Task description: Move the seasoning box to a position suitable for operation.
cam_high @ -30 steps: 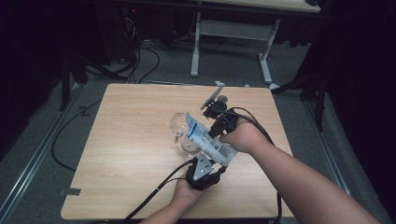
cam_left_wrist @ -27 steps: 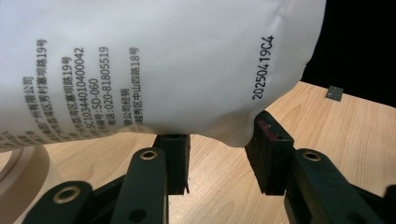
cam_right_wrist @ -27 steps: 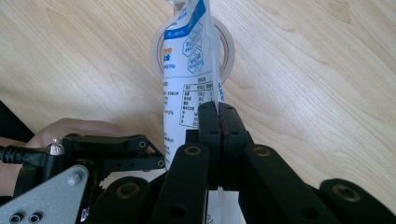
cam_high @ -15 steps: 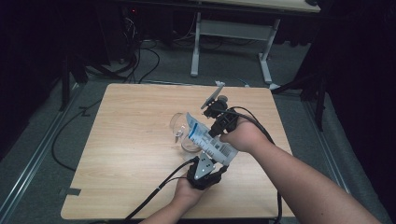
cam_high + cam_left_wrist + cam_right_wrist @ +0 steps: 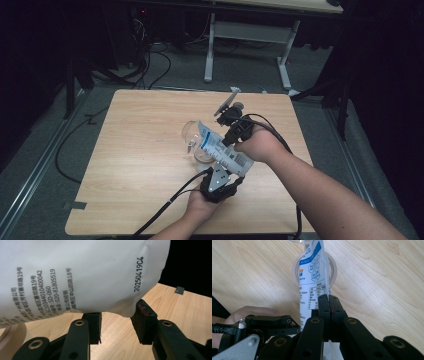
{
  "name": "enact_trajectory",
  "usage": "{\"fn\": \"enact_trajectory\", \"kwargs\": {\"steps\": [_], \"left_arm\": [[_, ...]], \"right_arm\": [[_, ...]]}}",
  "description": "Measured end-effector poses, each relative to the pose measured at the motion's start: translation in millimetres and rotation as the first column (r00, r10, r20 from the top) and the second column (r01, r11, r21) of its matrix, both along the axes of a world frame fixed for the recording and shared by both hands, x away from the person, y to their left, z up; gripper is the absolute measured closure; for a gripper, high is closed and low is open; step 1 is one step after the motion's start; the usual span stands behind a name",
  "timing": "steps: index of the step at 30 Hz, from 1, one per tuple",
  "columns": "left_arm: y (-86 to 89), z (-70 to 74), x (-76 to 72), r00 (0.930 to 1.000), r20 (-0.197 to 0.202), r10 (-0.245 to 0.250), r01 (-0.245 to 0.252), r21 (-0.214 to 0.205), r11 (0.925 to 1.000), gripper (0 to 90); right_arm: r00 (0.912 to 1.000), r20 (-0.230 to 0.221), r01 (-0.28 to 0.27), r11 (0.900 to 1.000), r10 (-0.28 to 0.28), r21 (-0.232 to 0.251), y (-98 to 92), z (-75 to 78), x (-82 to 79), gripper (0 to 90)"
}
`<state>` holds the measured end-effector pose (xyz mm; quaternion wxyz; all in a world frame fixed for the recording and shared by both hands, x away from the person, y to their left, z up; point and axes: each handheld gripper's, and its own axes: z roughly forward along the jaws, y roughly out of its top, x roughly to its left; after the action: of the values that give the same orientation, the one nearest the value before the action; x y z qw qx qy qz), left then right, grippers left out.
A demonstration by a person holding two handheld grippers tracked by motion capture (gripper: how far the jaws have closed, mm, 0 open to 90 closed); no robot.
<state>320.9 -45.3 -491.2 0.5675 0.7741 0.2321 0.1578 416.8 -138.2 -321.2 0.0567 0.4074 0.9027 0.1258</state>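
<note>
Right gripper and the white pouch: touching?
Touching. The right gripper view shows the right gripper with jaws shut on the white pouch's edge, no gap.

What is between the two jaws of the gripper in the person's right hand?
The edge of the white and blue printed pouch. In the right gripper view the jaws of the right gripper are pinched shut on it, above a glass standing on the wooden table.

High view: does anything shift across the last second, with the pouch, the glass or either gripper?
Nothing visibly changed. The right gripper stays shut on the edge of the white pouch, which is tilted with its top toward the clear glass on the table. The left gripper stays under the pouch's lower end, its jaws partly apart.
</note>
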Motion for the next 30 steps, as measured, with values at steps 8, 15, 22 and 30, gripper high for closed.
{"fn": "enact_trajectory", "kwargs": {"steps": [8,15,22,30], "left_arm": [[-0.9,0.3,0.3,1.0,-0.002,-0.004,0.004,-0.003,1.0,62.3],[-0.8,0.6,0.7,1.0,-0.003,-0.005,0.005,-0.004,1.0,62.3],[-0.8,2.4,1.6,1.0,-0.002,-0.006,0.006,-0.005,1.0,62.3],[-1.3,4.6,3.5,1.0,-0.001,-0.005,0.005,-0.009,0.9999,62.3]], "right_arm": [[1.0,0.001,0.0,1.0,0.0,-0.001,-1.5,0.6,0.4,90.0],[1.0,0.004,0.0,1.0,0.0,-0.001,-1.2,0.9,0.3,90.0],[1.0,0.004,0.001,1.0,-0.001,-0.001,-1.0,2.3,0.5,90.0],[0.9999,0.014,-0.002,1.0,0.002,-0.002,-1.0,5.3,1.3,90.0]]}}
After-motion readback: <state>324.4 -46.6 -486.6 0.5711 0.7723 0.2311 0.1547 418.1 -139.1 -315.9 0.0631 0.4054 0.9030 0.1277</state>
